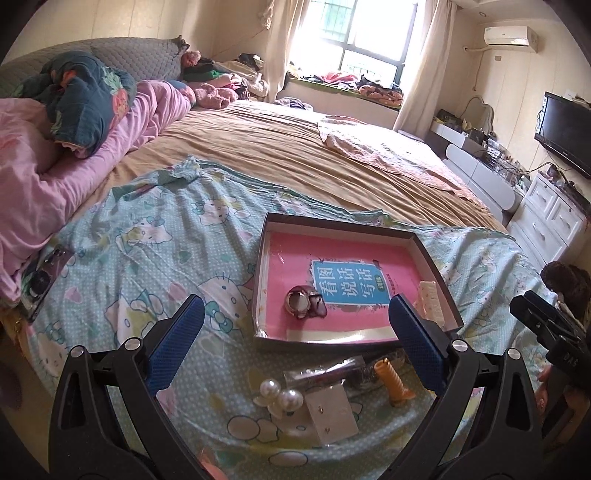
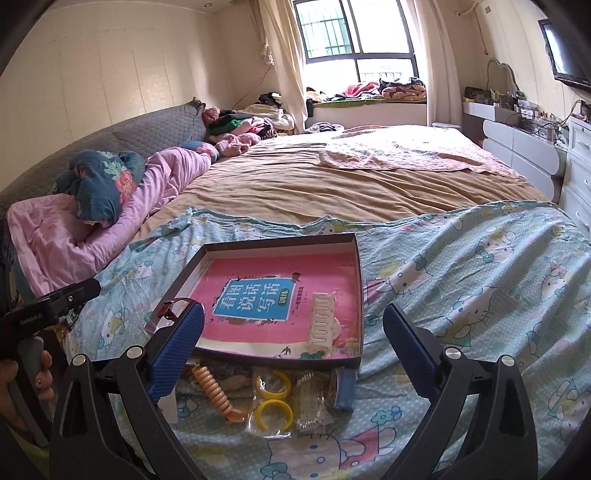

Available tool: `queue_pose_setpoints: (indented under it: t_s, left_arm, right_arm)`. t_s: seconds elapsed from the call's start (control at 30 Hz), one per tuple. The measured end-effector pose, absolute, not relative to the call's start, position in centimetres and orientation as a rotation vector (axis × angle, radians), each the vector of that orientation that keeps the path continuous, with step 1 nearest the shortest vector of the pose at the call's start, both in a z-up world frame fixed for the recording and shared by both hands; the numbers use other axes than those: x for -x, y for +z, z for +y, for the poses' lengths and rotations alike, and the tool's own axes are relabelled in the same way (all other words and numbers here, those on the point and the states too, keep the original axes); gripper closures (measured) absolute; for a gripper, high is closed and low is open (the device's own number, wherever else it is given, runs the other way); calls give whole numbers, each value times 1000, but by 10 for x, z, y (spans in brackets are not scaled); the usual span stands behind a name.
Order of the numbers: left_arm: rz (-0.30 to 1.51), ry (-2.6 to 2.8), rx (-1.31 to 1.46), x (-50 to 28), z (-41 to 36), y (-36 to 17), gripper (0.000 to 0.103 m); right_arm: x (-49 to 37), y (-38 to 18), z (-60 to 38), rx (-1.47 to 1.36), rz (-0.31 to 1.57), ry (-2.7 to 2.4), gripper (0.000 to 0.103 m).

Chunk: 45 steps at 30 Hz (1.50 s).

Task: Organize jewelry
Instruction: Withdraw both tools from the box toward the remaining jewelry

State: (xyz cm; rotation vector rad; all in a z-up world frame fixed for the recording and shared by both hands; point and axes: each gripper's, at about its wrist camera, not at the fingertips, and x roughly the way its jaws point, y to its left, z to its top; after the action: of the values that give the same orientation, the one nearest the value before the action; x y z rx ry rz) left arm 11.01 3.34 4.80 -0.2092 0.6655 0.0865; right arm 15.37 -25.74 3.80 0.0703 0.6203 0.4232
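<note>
Left tool [image 1: 295, 339] hangs low over the bed, jaws spread wide, nothing held. Nearest below it: a pearl hair clip [image 1: 275, 397] touching a small earring card [image 1: 332, 411]; just right of those, an orange spiral hair tie [image 1: 391, 380] and a clear packet [image 1: 325, 371].

Right tool [image 2: 293, 339] likewise wide apart and empty. Below it: the same spiral tie [image 2: 218, 393], a bag with 2 yellow rings [image 2: 273, 397], a blue clip [image 2: 345, 389], all on the cartoon-cat sheet [image 2: 461, 280].

Just beyond, touching that clutter: a shallow dark-walled box [image 1: 436, 258] lined with a pink book cover. Inside: a watch [image 1: 301, 301] near the front, a white comb-like clip [image 1: 430, 299] at the right wall.

Farther off: tan bedspread [image 1: 280, 147], pink quilt [image 1: 44, 177], window [image 1: 354, 33].
</note>
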Motion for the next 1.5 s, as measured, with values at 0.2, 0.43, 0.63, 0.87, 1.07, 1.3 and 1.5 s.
queue_pose_setpoints:
  t_s: [0.2, 0.43, 0.63, 0.87, 1.07, 1.3, 1.5]
  left_arm:
    - [680, 92, 202, -101, 35, 41, 10]
    - [710, 108, 199, -92, 40, 27, 10]
    - [742, 127, 204, -85, 49, 13, 10]
    - [777, 131, 189, -78, 50, -3, 10]
    - [813, 117, 174, -75, 48, -19, 10]
    - [839, 100, 159, -75, 44, -31, 11]
    - [878, 80, 149, -80, 37, -44, 35]
  right_arm:
    - [-144, 39, -256, -51, 618, 433, 6]
    - [-136, 36, -252, -32, 635, 448, 6]
    - [-130, 27, -248, -10, 661, 459, 6]
    - [-123, 14, -244, 4, 699, 477, 6]
    - [-117, 4, -241, 27, 727, 485, 6]
    - [-112, -11, -241, 43, 774, 493, 6]
    - [-108, -25, -240, 54, 808, 499, 6]
